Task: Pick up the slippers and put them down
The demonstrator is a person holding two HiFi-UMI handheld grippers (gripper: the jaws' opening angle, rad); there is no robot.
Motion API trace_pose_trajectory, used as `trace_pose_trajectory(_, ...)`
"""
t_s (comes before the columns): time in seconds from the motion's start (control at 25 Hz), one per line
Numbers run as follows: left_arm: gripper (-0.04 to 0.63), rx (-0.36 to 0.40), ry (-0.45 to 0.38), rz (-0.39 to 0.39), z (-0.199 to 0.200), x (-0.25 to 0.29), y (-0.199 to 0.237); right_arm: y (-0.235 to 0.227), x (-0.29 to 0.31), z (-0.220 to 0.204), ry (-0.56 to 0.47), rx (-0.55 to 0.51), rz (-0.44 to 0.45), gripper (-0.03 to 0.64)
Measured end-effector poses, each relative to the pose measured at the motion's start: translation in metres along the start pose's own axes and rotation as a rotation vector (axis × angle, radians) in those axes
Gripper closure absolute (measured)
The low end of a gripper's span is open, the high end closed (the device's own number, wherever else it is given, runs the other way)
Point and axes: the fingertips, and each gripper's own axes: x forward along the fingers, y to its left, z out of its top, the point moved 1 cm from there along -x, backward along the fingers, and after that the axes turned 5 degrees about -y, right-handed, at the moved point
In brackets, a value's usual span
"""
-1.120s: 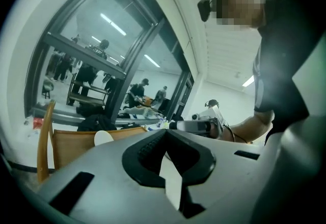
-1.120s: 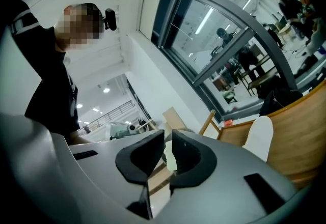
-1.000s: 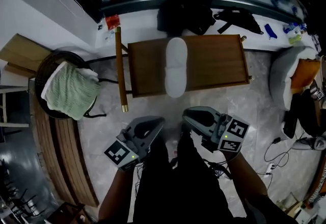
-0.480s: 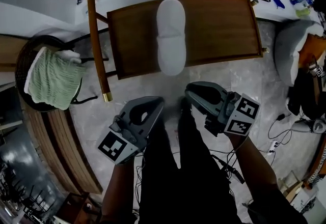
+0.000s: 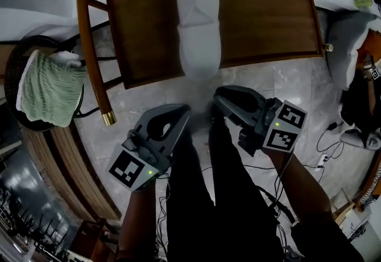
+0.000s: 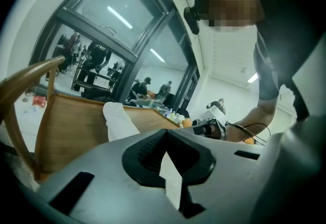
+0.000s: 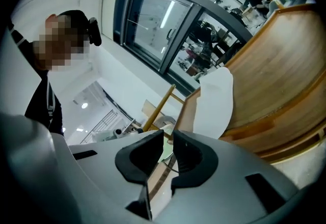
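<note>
A pair of white slippers point(image 5: 198, 22) lies stacked, toes pointing at me, on the seat of a wooden chair point(image 5: 262, 16). Both grippers hang short of the seat's near edge, over the marble floor, pointing at the chair. My left gripper point(image 5: 180, 113) is shut and holds nothing; its view shows the slippers point(image 6: 118, 121) ahead, beyond the closed jaw tips point(image 6: 165, 134). My right gripper point(image 5: 219, 97) is shut and empty too, with the slippers point(image 7: 216, 103) and the chair seat point(image 7: 285, 70) in front of it.
The person's dark-trousered legs point(image 5: 208, 195) stand between the grippers. A green towel point(image 5: 44, 88) sits in a dark round basket at left, beside wooden planks point(image 5: 65, 165). A grey cushion point(image 5: 345, 40) and floor cables point(image 5: 321, 159) are at right.
Both grippers have sunk and the head has come closer to the chair, so the seat and slippers look larger. The right gripper has rolled. Both jaws stay shut.
</note>
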Motion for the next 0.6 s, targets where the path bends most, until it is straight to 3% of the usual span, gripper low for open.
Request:
trace_pose_trajectory(0.28,0.592,-0.02,0.009,-0.021,-0.022,0.009,0.009,-0.029,0.003,-0.017,-0.027,0.144,-0.048,0.581)
trace_pose_trajectory(0.32,0.592,-0.024,0.015,-0.023,-0.025,0.009,0.01,-0.031,0.005,-0.02,-0.023,0.158,-0.049,0.572)
trace_pose_trajectory(0.4,0.592,-0.027,0.029,-0.027,-0.031,0.01,0.014,-0.034,0.011,-0.027,-0.008,0.184,-0.047,0.483)
trace_pose_trajectory(0.6,0.592,-0.023,0.033,-0.029,-0.04,0.013,0.023,-0.043,0.021,-0.033,-0.029,0.337,-0.031,0.474)
